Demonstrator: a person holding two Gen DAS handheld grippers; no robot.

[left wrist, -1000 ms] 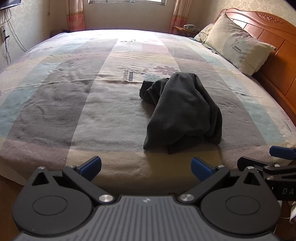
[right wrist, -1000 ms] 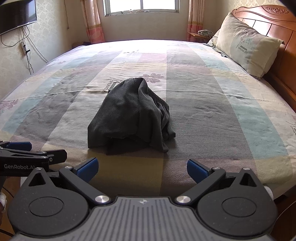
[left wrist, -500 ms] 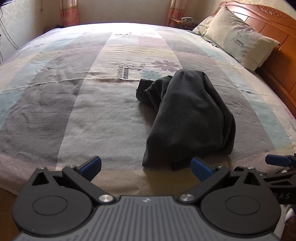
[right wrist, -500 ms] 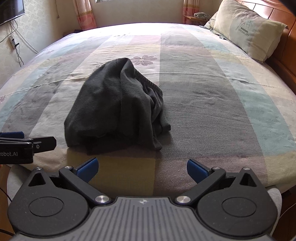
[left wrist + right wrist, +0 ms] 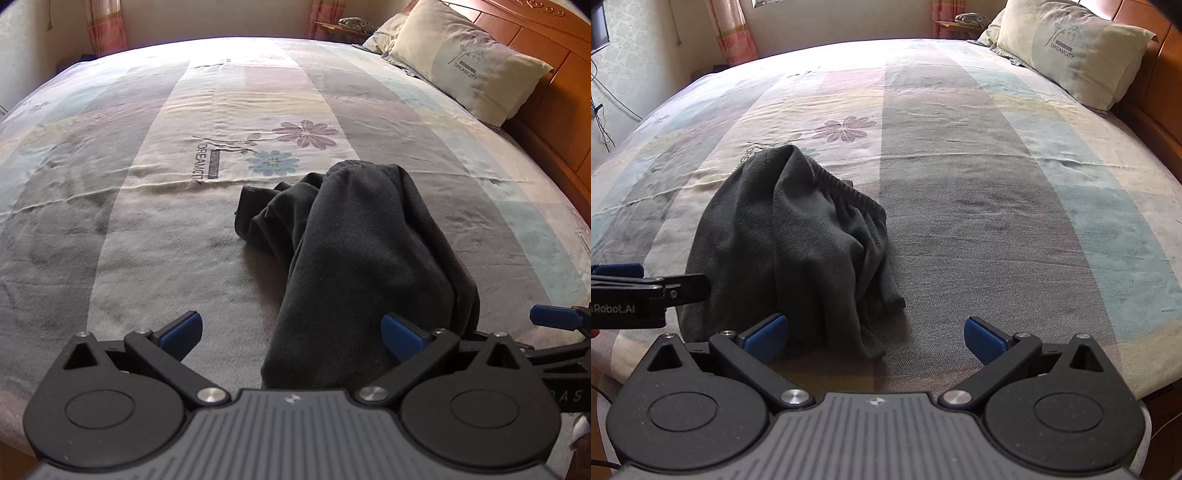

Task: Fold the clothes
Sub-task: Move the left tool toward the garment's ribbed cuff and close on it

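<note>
A dark grey garment [image 5: 365,258] lies crumpled in a heap on the striped bedspread [image 5: 147,206], near the bed's front edge. It also shows in the right wrist view [image 5: 790,243], with a ribbed waistband on top. My left gripper [image 5: 291,330] is open and empty, its right finger just over the garment's near end. My right gripper [image 5: 875,334] is open and empty, just in front of the garment's near right corner. The left gripper's side shows at the left of the right wrist view [image 5: 646,295].
A cream pillow [image 5: 469,70] leans on the wooden headboard [image 5: 554,51] at the far right. A bedside stand [image 5: 956,24] and curtains [image 5: 731,33] are beyond the bed. A TV [image 5: 598,29] and cables hang on the left wall.
Both grippers have moved forward over the bed's front edge and closer to the garment. Both stayed open. The garment has not moved.
</note>
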